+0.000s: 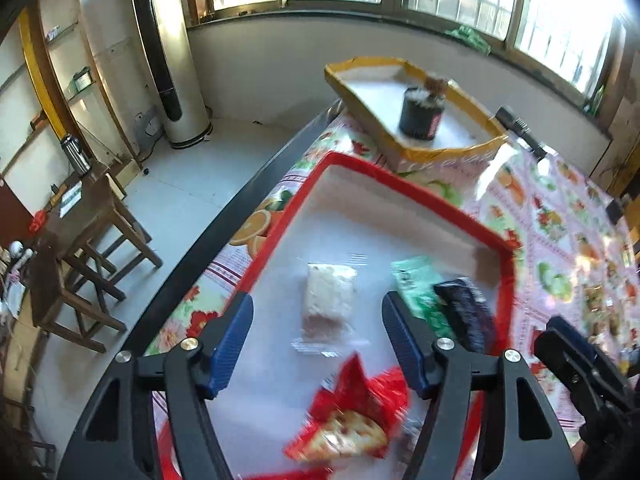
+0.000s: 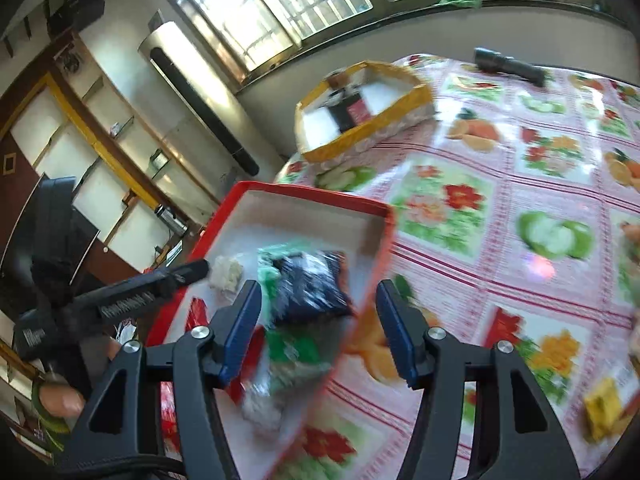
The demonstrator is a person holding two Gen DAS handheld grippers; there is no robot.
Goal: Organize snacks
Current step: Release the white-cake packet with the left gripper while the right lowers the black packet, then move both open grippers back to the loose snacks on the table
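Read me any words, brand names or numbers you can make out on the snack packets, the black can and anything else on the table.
No text can be read with confidence in either view.
Red snack packet: print blurred by motion.
Green packet: markings too blurred.
Dark blue packet: blurred.
Clear packet: no print seen.
Black can in the yellow tray: red label, too small.
Left gripper's body, seen from the right wrist: embossed lettering, illegible.

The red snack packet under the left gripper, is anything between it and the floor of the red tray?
Nothing visible. The red snack packet sits blurred below the open left gripper, over bare white floor of the red tray.
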